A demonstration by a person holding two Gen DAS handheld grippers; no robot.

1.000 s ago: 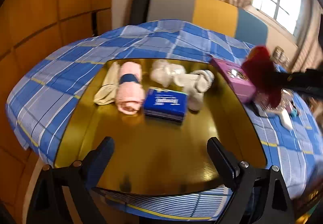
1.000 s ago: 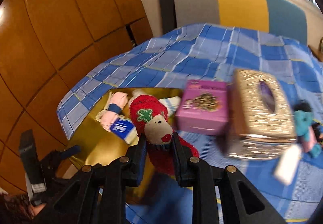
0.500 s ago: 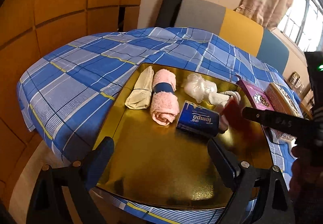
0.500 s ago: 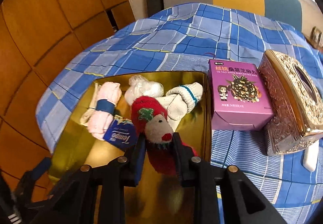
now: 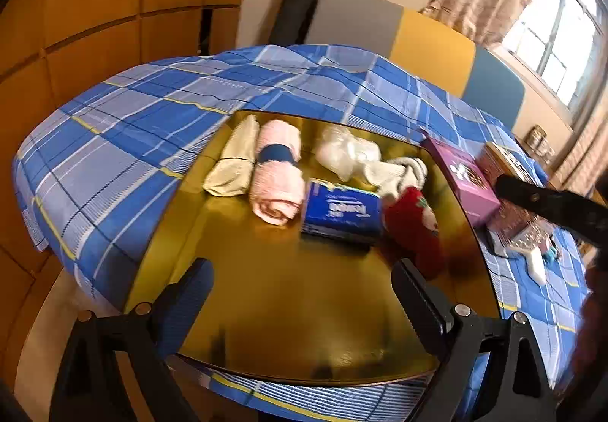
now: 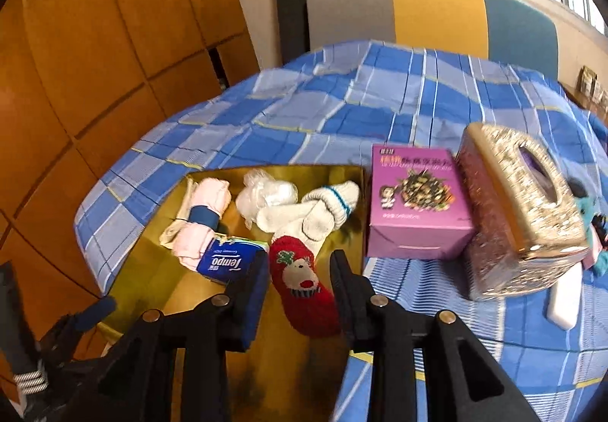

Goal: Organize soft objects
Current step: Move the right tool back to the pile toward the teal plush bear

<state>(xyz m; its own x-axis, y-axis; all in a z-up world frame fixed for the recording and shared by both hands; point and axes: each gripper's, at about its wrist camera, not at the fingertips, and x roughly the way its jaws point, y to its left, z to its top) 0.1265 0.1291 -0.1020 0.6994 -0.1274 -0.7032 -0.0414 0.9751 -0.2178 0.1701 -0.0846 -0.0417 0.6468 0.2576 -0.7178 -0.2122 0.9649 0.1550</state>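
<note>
The right gripper [image 6: 300,270] jaws are opening off the red sock [image 6: 302,283], leaving it on the gold tray [image 5: 288,300] among the soft things, while the left gripper [image 5: 300,293] jaws hang apart, empty.

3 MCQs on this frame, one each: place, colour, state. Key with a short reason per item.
1. Where does the red sock lie?
A. on the gold tray, next to the blue tissue pack
B. on top of the purple box
C. on the plaid cloth beyond the tray

2. What colour is the band around the pink rolled towel?
A. yellow
B. dark blue
C. white

3. How does the left gripper stand?
A. shut on the towel
B. shut on the tissue pack
C. open, nothing between its fingers

Key: 1 A, the sock rests on the tray between the right gripper's opening jaws, which stand clear of it. 2 B, a dark blue band crosses the towel's middle. 3 C, its fingers stand wide over bare tray.
</note>
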